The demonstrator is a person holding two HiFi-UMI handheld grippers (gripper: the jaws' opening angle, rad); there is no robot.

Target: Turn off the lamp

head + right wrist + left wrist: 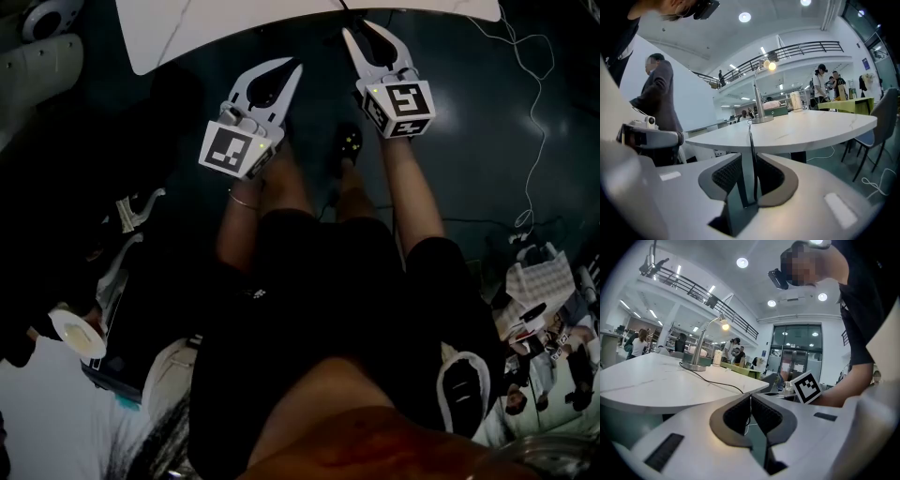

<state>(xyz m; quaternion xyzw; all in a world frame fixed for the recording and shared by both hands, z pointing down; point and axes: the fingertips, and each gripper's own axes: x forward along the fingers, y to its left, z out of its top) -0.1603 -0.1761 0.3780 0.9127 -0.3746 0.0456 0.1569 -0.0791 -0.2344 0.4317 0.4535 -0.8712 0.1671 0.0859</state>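
A silver desk lamp (704, 341) stands far back on the white table (656, 380), its bulb (724, 326) lit; its black cable (719, 381) runs toward the table's near edge. The right gripper view shows the same lamp (760, 93), also lit. My left gripper (750, 396) is below the table's edge, with its pads meeting at the tips and nothing between them. My right gripper (745, 154) has a narrow gap between its pads. The dark cable (751, 140) shows through that gap; I cannot tell whether it lies between the pads or beyond them. Both grippers (295, 70) (349, 36) point at the table edge.
The table's curved rim (234, 33) lies just ahead of both grippers. A grey chair (881, 122) stands to the right of the table. A white cable (536, 112) trails on the dark floor. A person in a dark jacket (656, 93) stands at the left, and others are far behind.
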